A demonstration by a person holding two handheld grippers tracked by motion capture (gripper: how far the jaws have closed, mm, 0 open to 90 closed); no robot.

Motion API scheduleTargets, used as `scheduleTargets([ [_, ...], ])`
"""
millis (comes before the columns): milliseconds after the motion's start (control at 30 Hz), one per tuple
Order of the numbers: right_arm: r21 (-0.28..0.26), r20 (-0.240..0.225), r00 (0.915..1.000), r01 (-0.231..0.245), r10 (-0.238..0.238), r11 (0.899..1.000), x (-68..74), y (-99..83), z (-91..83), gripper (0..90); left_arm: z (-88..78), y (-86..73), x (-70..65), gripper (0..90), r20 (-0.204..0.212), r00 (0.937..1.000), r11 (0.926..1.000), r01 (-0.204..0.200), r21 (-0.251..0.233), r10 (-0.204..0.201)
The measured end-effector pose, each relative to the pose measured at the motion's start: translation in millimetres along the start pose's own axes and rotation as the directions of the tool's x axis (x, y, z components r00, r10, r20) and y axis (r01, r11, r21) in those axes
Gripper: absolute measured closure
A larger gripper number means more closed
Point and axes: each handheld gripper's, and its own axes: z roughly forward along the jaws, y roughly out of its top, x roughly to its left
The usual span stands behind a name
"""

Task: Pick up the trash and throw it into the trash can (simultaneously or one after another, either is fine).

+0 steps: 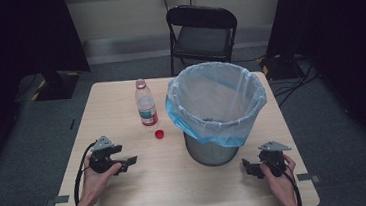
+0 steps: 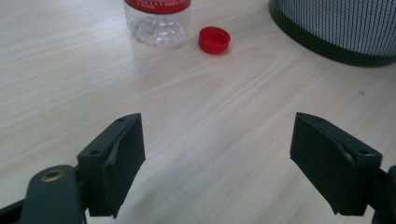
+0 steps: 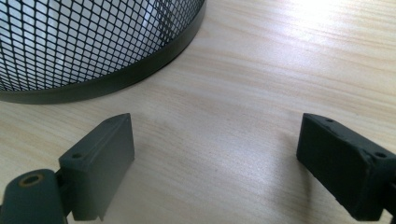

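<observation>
Resting on the near table (image 1: 179,193) with both claws released and empty, left gripper (image 1: 126,161) facing the uncapped bottle (image 1: 146,104) and red cap (image 1: 159,133) left of the bin (image 1: 217,111), right gripper (image 1: 248,167) waiting; likely starting disposal, next reaching forward to grasp one.

In the left gripper view the bottle (image 2: 157,21) at the upper middle is cut by the top edge, leaving its clear base and a strip of red label, and the mesh bin (image 2: 336,28) at the upper right runs off the top and right edges. In the right gripper view the bin (image 3: 93,42) leaves at the upper left. In the high view the bottle's label print (image 1: 147,113) is too small to read, and the liner (image 1: 216,100) hides the bin's inside.
</observation>
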Motion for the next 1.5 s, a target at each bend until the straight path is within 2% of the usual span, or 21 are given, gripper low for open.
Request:
scheduleTargets([
  [233, 0.000, -0.002, 1.0000, 0.002, -0.002, 1.000, -0.3, 0.1, 0.1, 10.4, 5.4, 15.1, 1.0, 17.9, -0.004, 0.9995, 0.9990, -0.033, -0.032, 0.033],
  [367, 0.000, -0.002, 1.0000, 0.002, -0.002, 1.000, -0.3, 0.1, 0.1, 10.4, 6.9, 19.2, 3.7, 18.1, 0.004, 0.9996, 0.9992, -0.028, -0.029, 0.028],
  [533, 0.000, -0.004, 1.0000, 0.003, -0.003, 1.000, -0.5, 0.1, 0.2, 10.4, 6.5, 26.8, 5.3, 18.3, 0.012, 0.9995, 0.9984, -0.028, -0.049, 0.029],
  [567, 0.000, -0.004, 1.0000, 0.003, -0.003, 1.000, -0.5, 0.1, 0.2, 10.4, 6.8, 28.0, 7.0, 18.3, 0.021, 0.9996, 0.9979, -0.019, -0.062, 0.021],
  [667, 0.000, -0.004, 1.0000, 0.003, -0.003, 1.000, -0.5, 0.1, 0.2, 10.4, 7.7, 29.0, 9.2, 18.2, 0.027, 0.9995, 0.9984, -0.017, -0.054, 0.019],
  [700, 0.000, -0.004, 1.0000, 0.003, -0.003, 1.000, -0.5, 0.1, 0.2, 10.4, 7.9, 31.0, 11.3, 18.0, 0.040, 0.9992, 0.9980, 0.000, -0.063, 0.002],
  [767, -0.001, -0.004, 1.0000, 0.004, -0.004, 1.000, -0.5, 0.1, 0.2, 10.4, 8.1, 32.8, 11.9, 17.9, 0.038, 0.9992, 0.9984, -0.007, -0.057, 0.009],
  [800, -0.001, -0.004, 1.0000, 0.004, -0.004, 1.000, -0.5, 0.1, 0.2, 10.4, 8.7, 34.7, 12.1, 17.9, 0.032, 0.9992, 0.9985, -0.023, -0.050, 0.025],
  [833, 0.000, -0.004, 1.0000, 0.003, -0.003, 1.000, -0.5, 0.1, 0.2, 10.4, 10.0, 38.4, 13.0, 17.5, 0.043, 0.9989, 0.9981, -0.014, -0.060, 0.017],
  [1033, -0.001, -0.004, 1.0000, 0.004, -0.004, 1.000, -0.6, 0.1, 0.3, 10.4, 14.4, 52.2, 12.7, 17.4, 0.046, 0.9978, 0.9971, -0.046, -0.061, 0.049],
  [1067, -0.001, -0.003, 1.0000, 0.004, -0.004, 1.000, -0.6, 0.1, 0.3, 10.3, 14.4, 52.2, 12.7, 17.4, 0.046, 0.9978, 0.9971, -0.046, -0.061, 0.049],
  [1133, 0.000, -0.004, 1.0000, 0.004, -0.004, 1.000, -0.6, 0.1, 0.3, 10.3, 15.3, 57.1, 13.7, 17.5, 0.034, 0.9982, 0.9948, -0.046, -0.091, 0.049],
  [1233, 0.000, -0.005, 1.0000, 0.004, -0.004, 1.000, -0.7, 0.1, 0.2, 10.3, 18.3, 61.0, 16.6, 17.3, 0.048, 0.9983, 0.9954, -0.029, -0.091, 0.034],
  [1300, 0.001, -0.006, 1.0000, 0.005, -0.005, 1.000, -0.8, 0.2, 0.3, 10.3, 20.6, 67.5, 19.6, 17.1, 0.035, 0.9989, 0.9937, -0.028, -0.108, 0.032],
  [1367, 0.001, -0.006, 1.0000, 0.005, -0.005, 1.000, -0.8, 0.2, 0.3, 10.3, 23.1, 72.2, 23.1, 17.1, 0.048, 0.9985, 0.9945, -0.023, -0.103, 0.028],
  [1433, 0.001, -0.006, 1.0000, 0.005, -0.005, 1.000, -0.8, 0.2, 0.3, 10.3, 24.6, 74.6, 24.7, 16.5, 0.040, 0.9984, 0.9946, -0.036, -0.097, 0.040],
  [1500, 0.001, -0.007, 1.0000, 0.006, -0.006, 1.000, -0.9, 0.3, 0.3, 10.3, 28.3, 78.2, 26.6, 16.6, 0.025, 0.9986, 0.9927, -0.044, -0.112, 0.047],
])
